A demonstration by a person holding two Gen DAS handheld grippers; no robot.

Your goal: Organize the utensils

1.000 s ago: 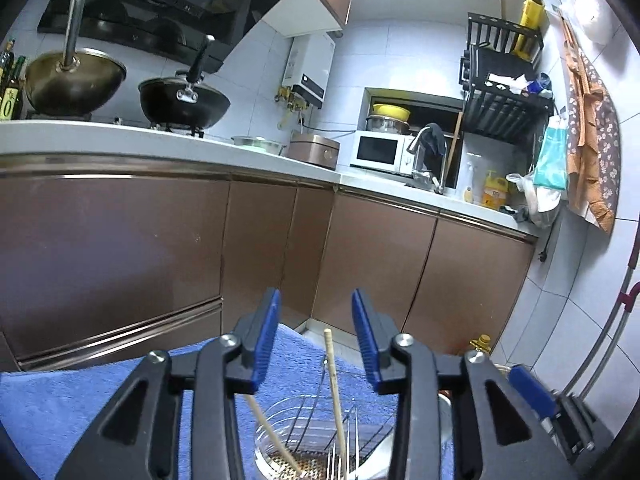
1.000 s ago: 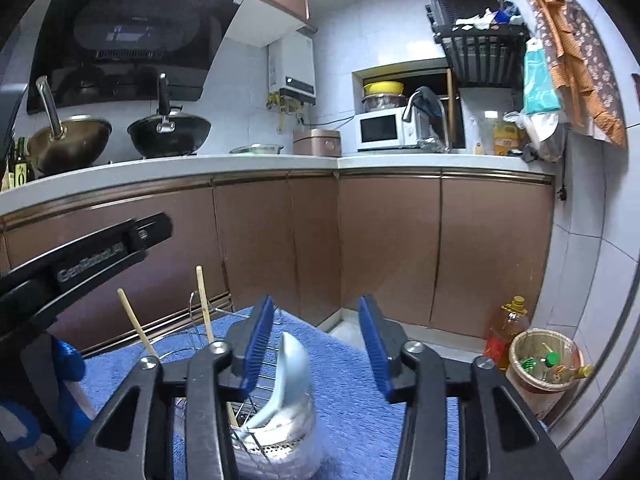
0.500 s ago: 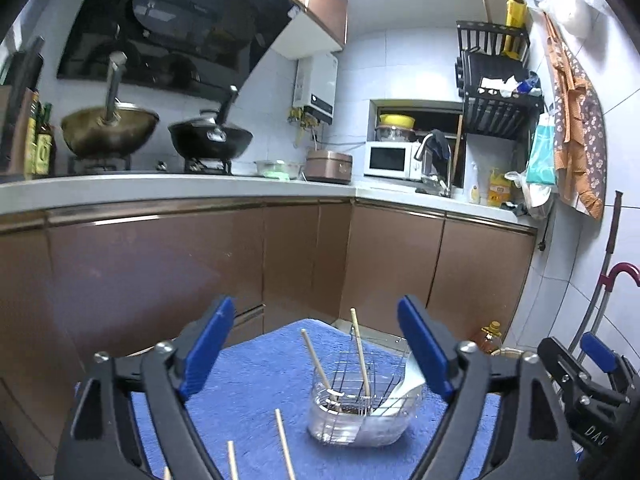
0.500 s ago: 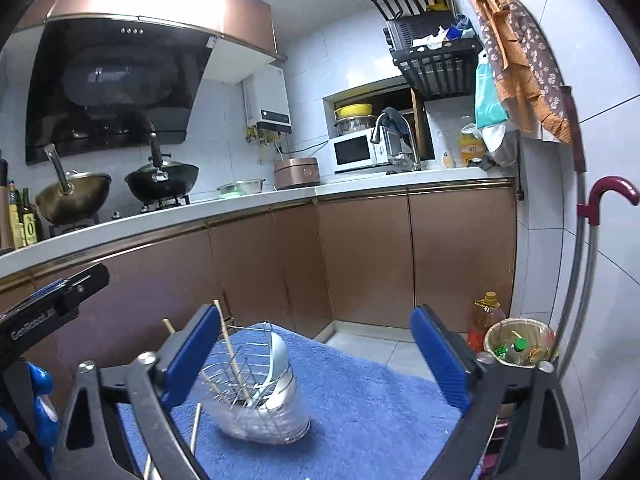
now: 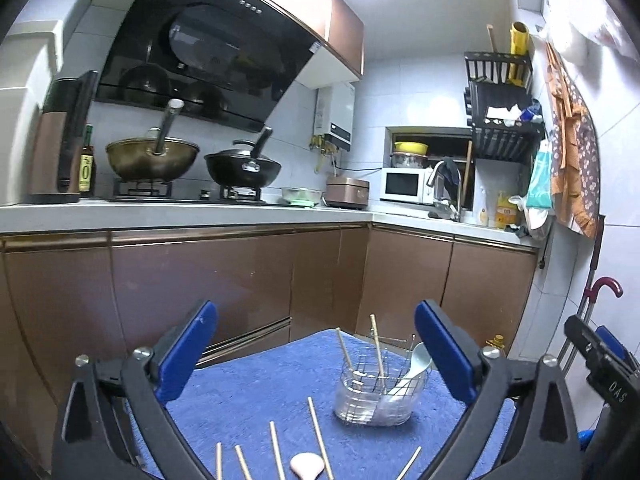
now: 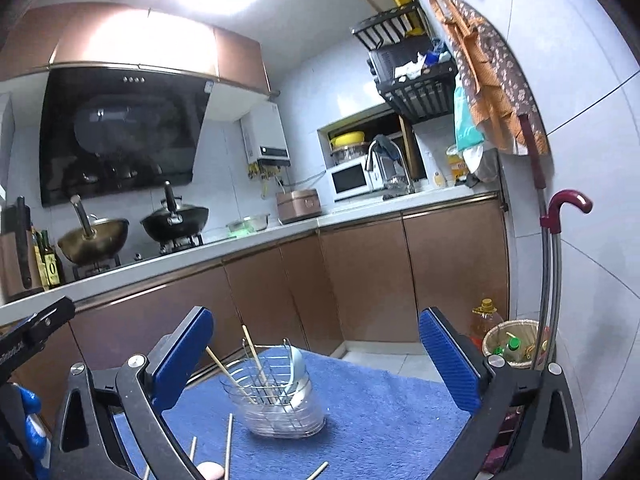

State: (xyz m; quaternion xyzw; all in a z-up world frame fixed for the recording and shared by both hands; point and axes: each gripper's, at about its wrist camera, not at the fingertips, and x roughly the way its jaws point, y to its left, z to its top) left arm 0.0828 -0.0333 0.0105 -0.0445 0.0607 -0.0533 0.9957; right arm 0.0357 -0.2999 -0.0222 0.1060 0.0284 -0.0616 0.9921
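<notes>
Left claw: jaws spread wide, nothing between them.
Right claw: jaws spread wide, nothing between them.
Blue towel: bare stretch left of the caddy.
Utensil caddy: stands on the towel; chopsticks and a spoon jut above its rim.
Loose chopsticks: lie across the near towel, beside a pink spoon.
Cabinets: wall beyond the surface's far edge.

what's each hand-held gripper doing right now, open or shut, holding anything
Left hand-held gripper: open wide, holding nothing, above the blue towel.
Right hand-held gripper: open wide, holding nothing, facing the utensil basket.
</notes>
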